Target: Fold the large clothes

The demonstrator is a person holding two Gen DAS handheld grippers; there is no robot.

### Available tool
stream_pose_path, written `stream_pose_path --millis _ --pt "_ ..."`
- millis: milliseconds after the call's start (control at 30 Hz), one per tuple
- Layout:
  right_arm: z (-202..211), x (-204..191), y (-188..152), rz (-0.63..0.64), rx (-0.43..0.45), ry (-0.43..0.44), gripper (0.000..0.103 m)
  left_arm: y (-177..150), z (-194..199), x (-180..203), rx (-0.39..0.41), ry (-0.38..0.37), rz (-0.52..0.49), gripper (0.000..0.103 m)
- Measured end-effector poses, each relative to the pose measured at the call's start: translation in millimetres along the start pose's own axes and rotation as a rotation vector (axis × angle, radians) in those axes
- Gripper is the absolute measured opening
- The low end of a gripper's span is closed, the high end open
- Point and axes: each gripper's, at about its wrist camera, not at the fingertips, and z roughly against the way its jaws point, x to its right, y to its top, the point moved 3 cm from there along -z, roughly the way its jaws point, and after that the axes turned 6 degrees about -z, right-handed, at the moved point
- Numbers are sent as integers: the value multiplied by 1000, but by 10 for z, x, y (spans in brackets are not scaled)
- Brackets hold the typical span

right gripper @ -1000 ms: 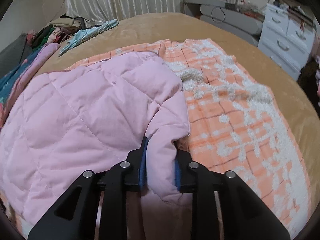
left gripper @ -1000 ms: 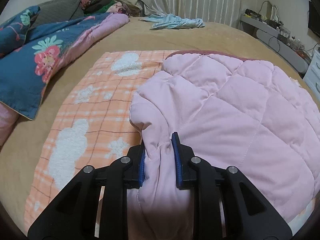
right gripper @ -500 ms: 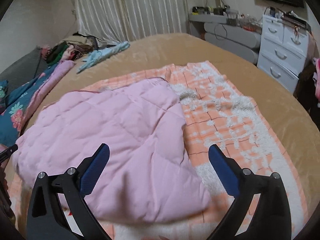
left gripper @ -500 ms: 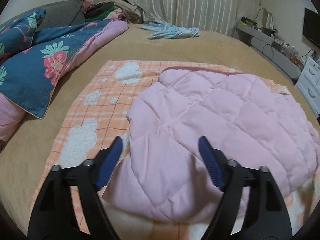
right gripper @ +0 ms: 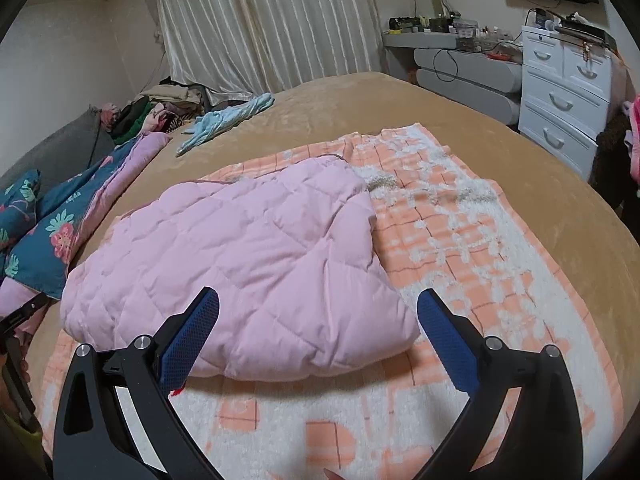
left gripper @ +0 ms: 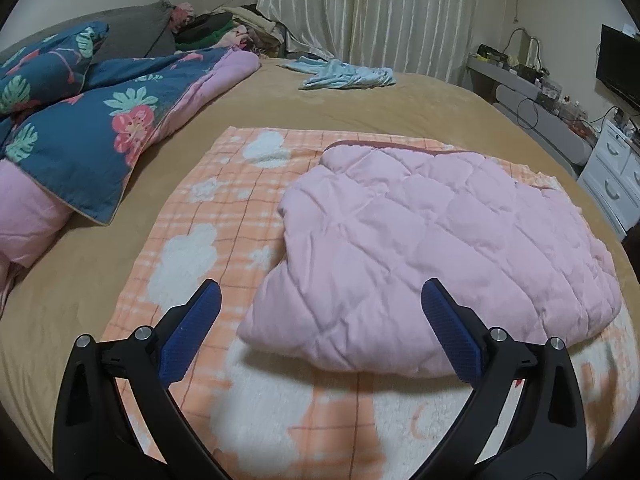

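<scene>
So the biggest thing here is the bed (left gripper: 360,108), covered in a tan fleecy sheet, and I'll place everything off that. Spread across the middle of the bed is an orange-and-white checked blanket (left gripper: 224,200) with fluffy white cloud shapes on it. Lying on top of that blanket, toward the middle, is the pink quilted garment (left gripper: 440,240), folded over into a thick, roughly rectangular bundle with a darker pink trim showing along its far edge. Nothing is pinching it; it just rests flat on the blanket.

Along the bed's left side sits a bunched-up dark blue floral duvet (left gripper: 92,128) with a pink underside, and past it, at the far corner of the bed, a messy pile of clothes (left gripper: 236,28). A light blue garment (left gripper: 344,76) lies crumpled at the far end of the bed near the curtains (left gripper: 360,12). Off the bed's right side there's a white drawer unit (right gripper: 560,92).

Left gripper (left gripper: 320,320): its jaws are opening, blue pads spread far apart, nothing between them, hovering over the near edge of the pink bundle. Right gripper (right gripper: 318,320): also released, spread wide and empty, above the bundle's near right corner.
</scene>
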Motion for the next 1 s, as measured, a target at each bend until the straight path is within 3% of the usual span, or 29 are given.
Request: stream_pose_path --millis 200,300,633,1000 --pt "-4 45 -137 -40 -18 -12 99 -177 -22 -32 -34 -2 29 94" --pt "-89 115 -222 -98 -40 -28 99 -311 -140 -39 -86 -43 87 94" --pt "-565 271 -480 -295 -155 -19 99 -545 -657 -131 -204 -325 502 94" --pt "-921 339 -446 -499 -174 75 99 -542 -1057 -104 -200 -319 626 95"
